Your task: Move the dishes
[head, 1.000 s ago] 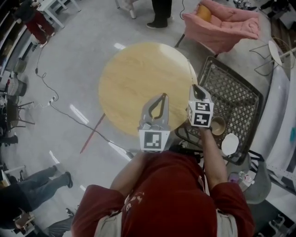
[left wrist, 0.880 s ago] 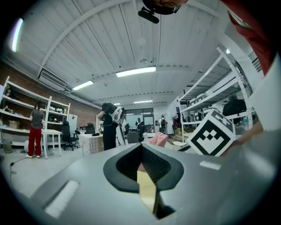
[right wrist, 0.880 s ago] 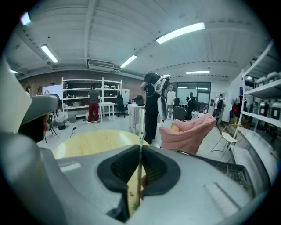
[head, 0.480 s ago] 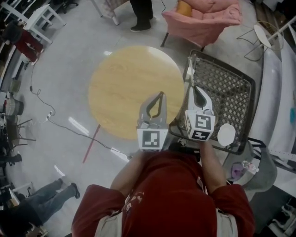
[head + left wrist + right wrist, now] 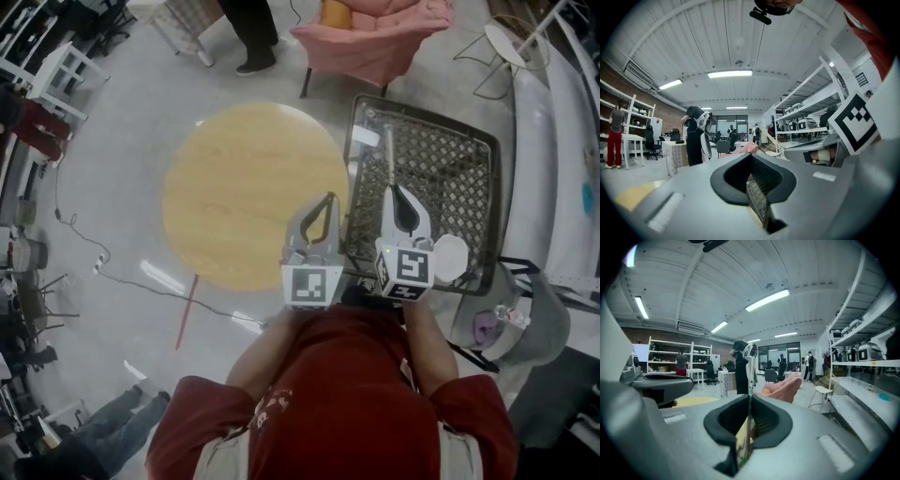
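The round wooden table [image 5: 244,187] is sitting at ten o'clock from the person, and no dish is showing on it. The left gripper [image 5: 327,197] is hovering over the table's edge at four o'clock, its fingers clenched on nothing. At three o'clock from it, the right gripper [image 5: 396,187] is hanging over the black mesh cart [image 5: 455,173], its fingers pinching a thin dish [image 5: 388,150]. The dish is showing edge-on and jutting toward twelve o'clock. A white plate [image 5: 450,258] is lying in the cart's near corner, just beside that gripper at three o'clock.

The step in hand appears to be carrying the pinched dish. The next move probably calls for swinging it toward nine o'clock over the table. It should be levelled and lowered before the fingers are released, since so narrow a pinch may be letting it twist.
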Demonstrator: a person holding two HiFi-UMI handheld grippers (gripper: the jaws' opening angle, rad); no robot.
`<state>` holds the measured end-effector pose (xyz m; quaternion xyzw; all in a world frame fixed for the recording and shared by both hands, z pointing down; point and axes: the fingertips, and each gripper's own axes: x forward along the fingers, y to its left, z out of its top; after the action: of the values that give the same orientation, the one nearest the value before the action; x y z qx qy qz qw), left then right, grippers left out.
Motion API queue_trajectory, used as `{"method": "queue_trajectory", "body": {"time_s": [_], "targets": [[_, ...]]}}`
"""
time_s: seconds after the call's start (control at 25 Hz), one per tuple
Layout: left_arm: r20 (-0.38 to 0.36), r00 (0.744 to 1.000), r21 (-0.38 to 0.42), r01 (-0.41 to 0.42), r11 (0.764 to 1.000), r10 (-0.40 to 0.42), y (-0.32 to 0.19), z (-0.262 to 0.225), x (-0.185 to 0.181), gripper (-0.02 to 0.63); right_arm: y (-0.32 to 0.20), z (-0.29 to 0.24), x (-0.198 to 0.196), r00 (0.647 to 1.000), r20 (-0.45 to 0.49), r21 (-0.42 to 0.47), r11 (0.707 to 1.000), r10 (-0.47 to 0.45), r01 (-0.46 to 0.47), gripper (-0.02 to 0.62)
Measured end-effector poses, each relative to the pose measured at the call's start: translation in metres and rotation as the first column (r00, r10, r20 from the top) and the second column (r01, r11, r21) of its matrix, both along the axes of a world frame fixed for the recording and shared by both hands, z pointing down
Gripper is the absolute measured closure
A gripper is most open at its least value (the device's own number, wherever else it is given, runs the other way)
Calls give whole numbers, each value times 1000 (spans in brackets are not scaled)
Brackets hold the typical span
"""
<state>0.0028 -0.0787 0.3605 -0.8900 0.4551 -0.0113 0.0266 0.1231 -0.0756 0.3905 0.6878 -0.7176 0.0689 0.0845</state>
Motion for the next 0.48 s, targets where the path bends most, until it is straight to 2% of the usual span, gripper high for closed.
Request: {"method": "queue_trajectory", "body": {"time_s": [0.28,0.48], "targets": [[-24,997,-7,-79,997,79,9,3,45,598,19,7,43,997,-4,-31,997,74,-74,574],[-13,989,-9,-146,989,146,17,6,79,598,37,8,76,991,-21,-43,990,134,-135,574]]}}
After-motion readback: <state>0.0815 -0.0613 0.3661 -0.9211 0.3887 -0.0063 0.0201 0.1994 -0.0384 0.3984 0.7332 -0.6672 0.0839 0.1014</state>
